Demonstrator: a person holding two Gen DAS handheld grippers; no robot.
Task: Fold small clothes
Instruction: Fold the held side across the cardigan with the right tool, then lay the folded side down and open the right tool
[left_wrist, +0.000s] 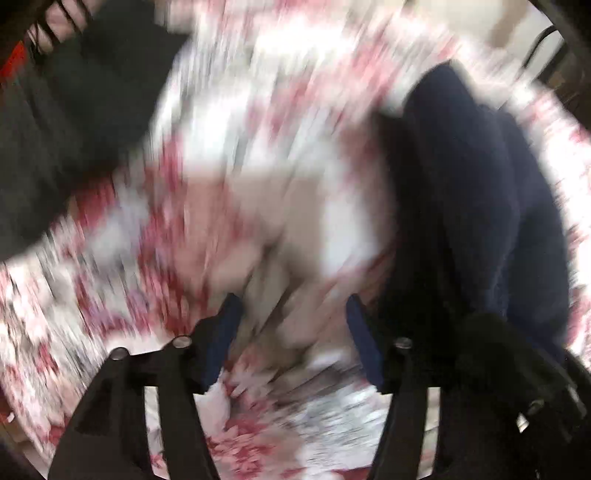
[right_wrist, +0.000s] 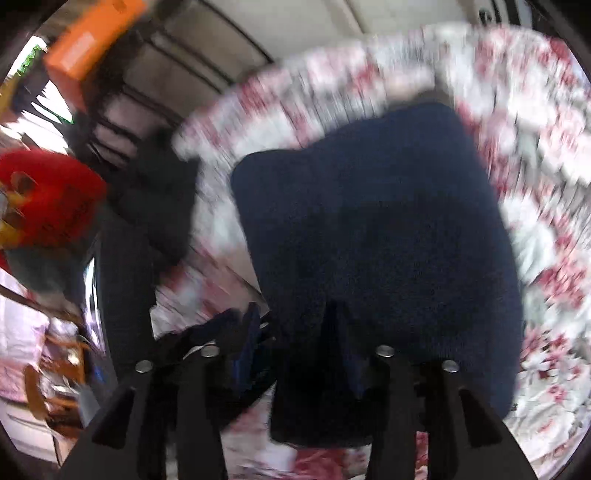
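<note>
Both views are blurred by motion. A dark navy garment (right_wrist: 373, 229) lies folded in a rough square on a red-and-white floral cloth (right_wrist: 535, 155). My right gripper (right_wrist: 295, 317) is low over its near edge, jaws apart, the right finger over the fabric; I cannot tell if it touches. In the left wrist view the navy garment (left_wrist: 476, 206) lies at the right. My left gripper (left_wrist: 291, 310) is open over the floral cloth (left_wrist: 258, 110), beside the garment, with a pale beige patch (left_wrist: 258, 206) ahead of it.
A dark cloth heap (left_wrist: 74, 122) lies at the far left of the floral cloth. In the right wrist view a red and yellow plush toy (right_wrist: 48, 199), an orange box (right_wrist: 92, 44) and cluttered shelves stand at the left, beyond the surface's edge.
</note>
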